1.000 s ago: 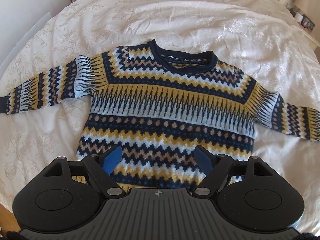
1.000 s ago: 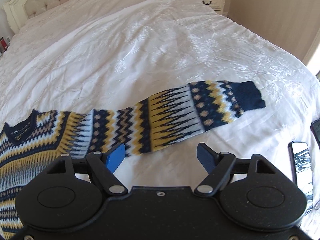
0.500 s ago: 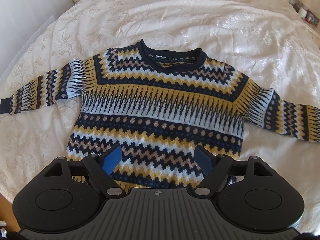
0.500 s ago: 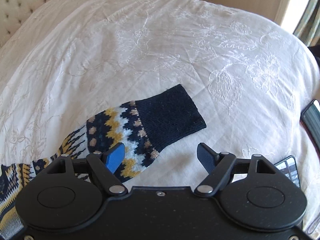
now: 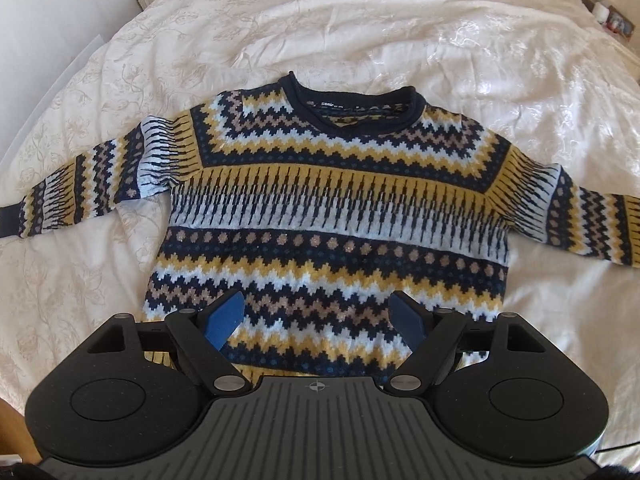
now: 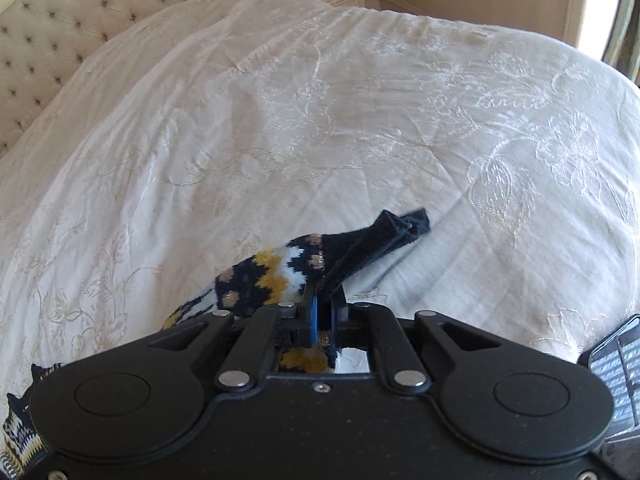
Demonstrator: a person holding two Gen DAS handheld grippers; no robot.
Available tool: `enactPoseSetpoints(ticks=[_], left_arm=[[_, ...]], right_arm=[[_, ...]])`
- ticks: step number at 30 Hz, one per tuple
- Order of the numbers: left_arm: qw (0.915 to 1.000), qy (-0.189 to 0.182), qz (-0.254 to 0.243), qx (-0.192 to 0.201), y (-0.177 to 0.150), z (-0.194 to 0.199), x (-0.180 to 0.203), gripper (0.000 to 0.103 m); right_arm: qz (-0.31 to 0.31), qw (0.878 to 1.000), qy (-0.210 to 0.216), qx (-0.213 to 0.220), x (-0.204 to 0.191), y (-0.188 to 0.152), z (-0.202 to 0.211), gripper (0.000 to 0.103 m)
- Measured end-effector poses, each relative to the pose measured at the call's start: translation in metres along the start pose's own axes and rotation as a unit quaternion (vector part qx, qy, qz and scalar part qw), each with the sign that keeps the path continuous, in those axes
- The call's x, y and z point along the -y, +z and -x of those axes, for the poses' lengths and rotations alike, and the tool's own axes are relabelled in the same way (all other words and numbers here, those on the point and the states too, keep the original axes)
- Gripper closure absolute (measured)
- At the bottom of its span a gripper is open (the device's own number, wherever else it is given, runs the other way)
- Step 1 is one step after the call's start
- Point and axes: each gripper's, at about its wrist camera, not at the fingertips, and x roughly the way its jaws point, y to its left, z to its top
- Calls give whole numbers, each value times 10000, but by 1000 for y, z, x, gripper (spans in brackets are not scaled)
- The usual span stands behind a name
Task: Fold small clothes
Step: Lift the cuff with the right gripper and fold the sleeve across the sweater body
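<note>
Right claw is clamped on the sweater's cuff; left claw gapes over the hem. Sweater lies flat on the bed. Carry the sleeve across the chest, low and untwisted.

Left wrist view looks down along its wide-apart jaws from above the hem of the patterned sweater, facing the neckline, whole body ahead. Right wrist view sits low and close over the bedspread, facing the tufted headboard, sleeve cuff just ahead. Both views share sweater and bedspread.
</note>
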Motion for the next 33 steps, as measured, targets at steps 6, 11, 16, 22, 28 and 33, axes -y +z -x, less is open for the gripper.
enactPoseSetpoints(ticks=[6,11,16,22,28,33], left_arm=[[9997,-193,-130,10,0,-11,-35,24],[9997,-202,-165,26,2,-20,-78,24],[9999,-90,-37,51,2,-26,-127,24],[9999,33,111,0,1,-36,-175,24],[9996,129,249,-39,0,-45,-206,24],[9993,190,307,-74,-2,-51,-221,24]], right_arm=[[789,9953,443,341,-90,-12,49,92],[1321,9849,1013,469,-187,-39,80,92],[1868,9688,1589,370,-280,-82,86,92],[2335,9490,2120,-7,-370,-149,65,92],[2915,9306,2186,-343,-436,-227,42,92],[3287,9208,2034,-525,-467,-279,26,92]])
